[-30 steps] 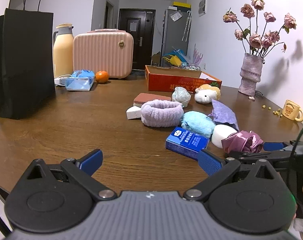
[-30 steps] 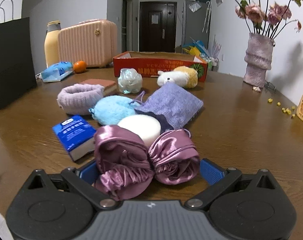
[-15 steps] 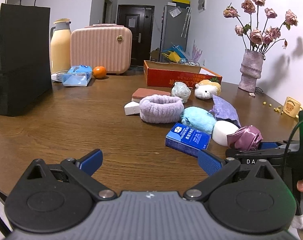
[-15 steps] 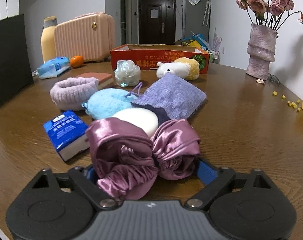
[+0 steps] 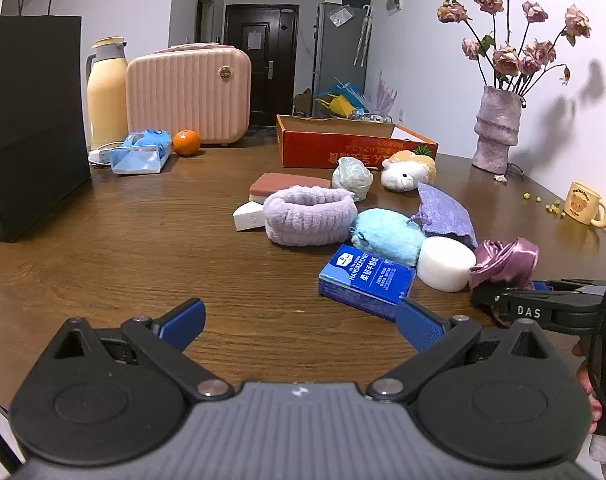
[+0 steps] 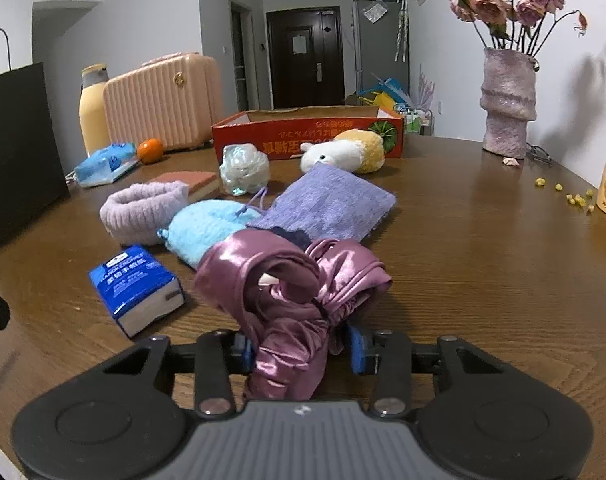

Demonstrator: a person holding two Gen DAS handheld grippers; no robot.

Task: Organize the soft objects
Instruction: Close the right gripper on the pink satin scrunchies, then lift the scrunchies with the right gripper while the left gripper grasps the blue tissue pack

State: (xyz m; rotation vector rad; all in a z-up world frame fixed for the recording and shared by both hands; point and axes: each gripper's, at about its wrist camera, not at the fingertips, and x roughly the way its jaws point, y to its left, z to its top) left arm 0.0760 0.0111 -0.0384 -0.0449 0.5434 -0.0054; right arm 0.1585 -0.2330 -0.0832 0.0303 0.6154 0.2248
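Observation:
My right gripper (image 6: 303, 346) has its jaws closing on a purple satin scrunchie (image 6: 287, 280), whose bunched fabric is squeezed between the blue pads; the scrunchie (image 5: 507, 256) also shows at the right of the left wrist view. My left gripper (image 5: 299, 320) hovers open over bare table with nothing between its fingers. Beyond lie a lilac headband (image 5: 309, 216), a light blue fluffy pouch (image 5: 387, 232), a purple drawstring bag (image 6: 331, 204), a white round sponge (image 5: 445, 264), a mesh bath ball (image 6: 243, 168) and a plush toy (image 6: 343, 152). A red cardboard box (image 6: 303, 136) stands open behind them.
A blue tissue pack (image 5: 367, 276) lies close in front of the left gripper. A black paper bag (image 5: 31, 128), thermos (image 5: 107, 92), pink case (image 5: 189, 94) and orange (image 5: 186, 142) stand at the far left. A vase (image 5: 499, 132) and yellow mug (image 5: 585, 204) are at the right.
The right gripper's jaws have come in from wide apart onto the scrunchie, bunching it up tall between the pads. The left gripper has hardly moved.

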